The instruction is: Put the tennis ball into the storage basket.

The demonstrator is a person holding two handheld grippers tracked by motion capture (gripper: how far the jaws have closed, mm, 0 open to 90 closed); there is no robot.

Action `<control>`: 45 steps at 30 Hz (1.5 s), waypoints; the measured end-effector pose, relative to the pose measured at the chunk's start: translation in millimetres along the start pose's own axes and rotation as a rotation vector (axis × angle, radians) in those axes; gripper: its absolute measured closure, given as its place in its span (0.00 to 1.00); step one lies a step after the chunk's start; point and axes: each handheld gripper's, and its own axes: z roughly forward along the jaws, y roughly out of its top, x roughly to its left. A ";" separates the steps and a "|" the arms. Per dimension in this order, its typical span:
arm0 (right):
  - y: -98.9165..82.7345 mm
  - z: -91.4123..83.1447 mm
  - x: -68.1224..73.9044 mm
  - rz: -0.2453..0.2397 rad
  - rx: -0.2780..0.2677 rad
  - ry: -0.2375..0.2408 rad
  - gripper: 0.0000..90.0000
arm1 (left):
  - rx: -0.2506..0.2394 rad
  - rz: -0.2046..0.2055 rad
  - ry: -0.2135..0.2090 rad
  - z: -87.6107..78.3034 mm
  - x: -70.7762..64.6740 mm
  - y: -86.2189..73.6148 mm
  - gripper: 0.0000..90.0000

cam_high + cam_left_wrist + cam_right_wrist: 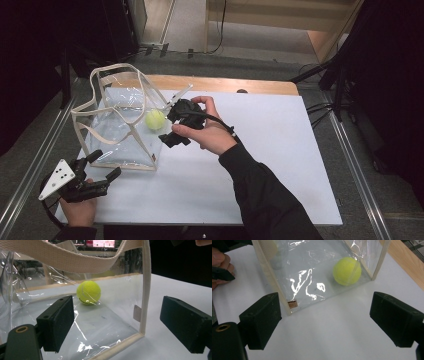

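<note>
yellow-green fuzzy tennis ball point(155, 119) sits inside clear plastic tote bag with beige webbing trim point(116, 131) on white table point(260, 165). my left gripper point(106, 166) spread at bag's near corner; my right gripper point(169, 125) spread beside bag wall, bag wall between jaws and ball.

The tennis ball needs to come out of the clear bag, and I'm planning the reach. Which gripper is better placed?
Probably the right gripper: it hovers open beside the tennis ball, next to the clear bag. The left gripper, also open, sits at the bag's near bottom corner, farther from the ball.
</note>
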 end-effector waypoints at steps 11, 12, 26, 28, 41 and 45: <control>-20.0 5.2 -0.8 0.016 0.004 0.000 0.13 | 0.007 0.007 0.001 0.4 -0.4 0.1 0.14; -25.2 6.4 -3.1 0.019 0.003 0.002 0.13 | 0.008 0.008 0.002 0.3 -0.5 0.1 0.14; -61.4 7.7 -10.3 0.055 0.000 -0.042 0.10 | 0.009 0.012 0.000 1.0 -0.9 0.1 0.14; -64.1 7.3 -10.5 0.055 0.001 -0.044 0.10 | 0.009 0.012 0.000 0.9 -1.0 0.1 0.14; -106.2 1.6 -14.2 0.075 -0.063 -0.039 0.01 | 0.013 0.014 0.001 0.8 -1.3 0.0 0.14; -115.6 -0.9 -17.4 0.090 -0.086 -0.037 0.01 | 0.013 0.014 0.002 0.7 -1.5 0.0 0.14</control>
